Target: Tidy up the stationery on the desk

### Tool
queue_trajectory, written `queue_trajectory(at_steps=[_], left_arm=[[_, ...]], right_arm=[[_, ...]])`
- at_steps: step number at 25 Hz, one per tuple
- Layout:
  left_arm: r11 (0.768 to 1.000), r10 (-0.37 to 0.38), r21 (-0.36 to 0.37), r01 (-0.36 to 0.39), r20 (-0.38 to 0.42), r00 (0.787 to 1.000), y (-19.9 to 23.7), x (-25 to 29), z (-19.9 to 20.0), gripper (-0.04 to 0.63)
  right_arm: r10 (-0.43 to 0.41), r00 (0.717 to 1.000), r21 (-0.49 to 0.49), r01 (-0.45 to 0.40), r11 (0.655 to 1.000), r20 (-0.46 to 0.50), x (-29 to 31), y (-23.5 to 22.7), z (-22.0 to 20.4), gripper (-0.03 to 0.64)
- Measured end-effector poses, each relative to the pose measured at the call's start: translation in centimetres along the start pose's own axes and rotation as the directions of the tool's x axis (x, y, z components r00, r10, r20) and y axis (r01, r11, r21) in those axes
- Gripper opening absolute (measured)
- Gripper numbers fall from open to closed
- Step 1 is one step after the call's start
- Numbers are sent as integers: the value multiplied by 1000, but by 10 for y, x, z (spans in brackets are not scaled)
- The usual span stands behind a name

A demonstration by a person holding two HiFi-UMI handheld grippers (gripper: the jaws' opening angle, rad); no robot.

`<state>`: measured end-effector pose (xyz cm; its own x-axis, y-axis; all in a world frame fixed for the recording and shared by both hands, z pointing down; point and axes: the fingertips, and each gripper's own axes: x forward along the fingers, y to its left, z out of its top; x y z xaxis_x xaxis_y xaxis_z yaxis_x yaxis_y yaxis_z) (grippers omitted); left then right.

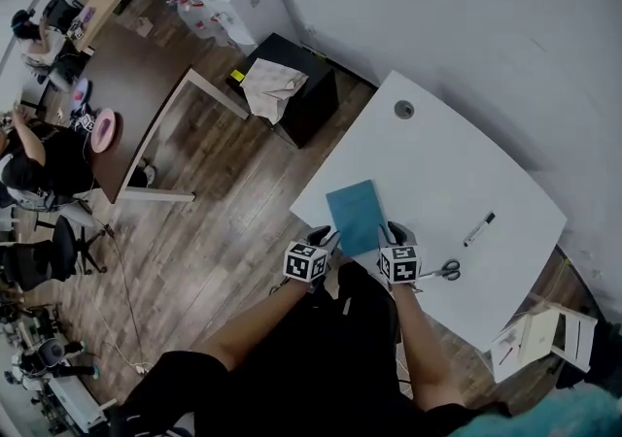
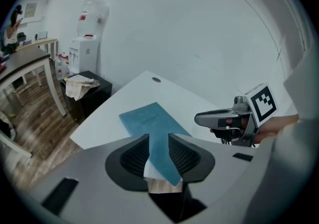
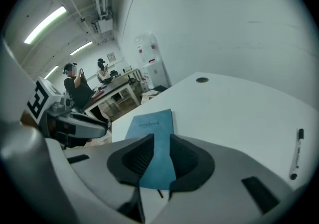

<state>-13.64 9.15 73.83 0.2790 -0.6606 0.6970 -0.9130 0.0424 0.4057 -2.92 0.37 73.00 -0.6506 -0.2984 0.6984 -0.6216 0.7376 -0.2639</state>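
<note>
A blue notebook (image 1: pixel 355 215) lies flat on the white desk (image 1: pixel 437 163), its near end at the desk's front edge. My left gripper (image 1: pixel 324 234) is at its near left corner and my right gripper (image 1: pixel 392 231) at its near right corner. In the left gripper view the jaws (image 2: pixel 159 138) stand a narrow gap apart, and the notebook (image 2: pixel 149 118) shows through the gap. The right gripper (image 3: pixel 162 138) looks the same over the notebook (image 3: pixel 152 123). Neither pinches anything. Grey-handled scissors (image 1: pixel 444 272) and a black marker (image 1: pixel 479 228) lie to the right.
A round cable hole (image 1: pixel 403 110) sits at the desk's far corner. A black cabinet (image 1: pixel 292 85) with a cloth on it stands beyond the desk's left end, and a white rack (image 1: pixel 544 336) stands at its right. People work at desks far left (image 1: pixel 39 134).
</note>
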Motion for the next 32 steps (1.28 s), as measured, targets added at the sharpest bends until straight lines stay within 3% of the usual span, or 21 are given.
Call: queue_trajectory(at_steps=[8, 16, 32], left_arm=[[986, 52, -154, -63, -75, 996, 25, 27, -27, 123], [980, 105, -166, -113, -59, 993, 34, 33, -25, 123], [961, 122, -228, -159, -167, 978, 33, 49, -36, 121]], right_arm=[[45, 990, -32, -50, 998, -133, 38, -8, -27, 89], [67, 984, -4, -68, 998, -162, 53, -16, -33, 91], [115, 982, 25, -112, 993, -153, 58, -9, -40, 91]])
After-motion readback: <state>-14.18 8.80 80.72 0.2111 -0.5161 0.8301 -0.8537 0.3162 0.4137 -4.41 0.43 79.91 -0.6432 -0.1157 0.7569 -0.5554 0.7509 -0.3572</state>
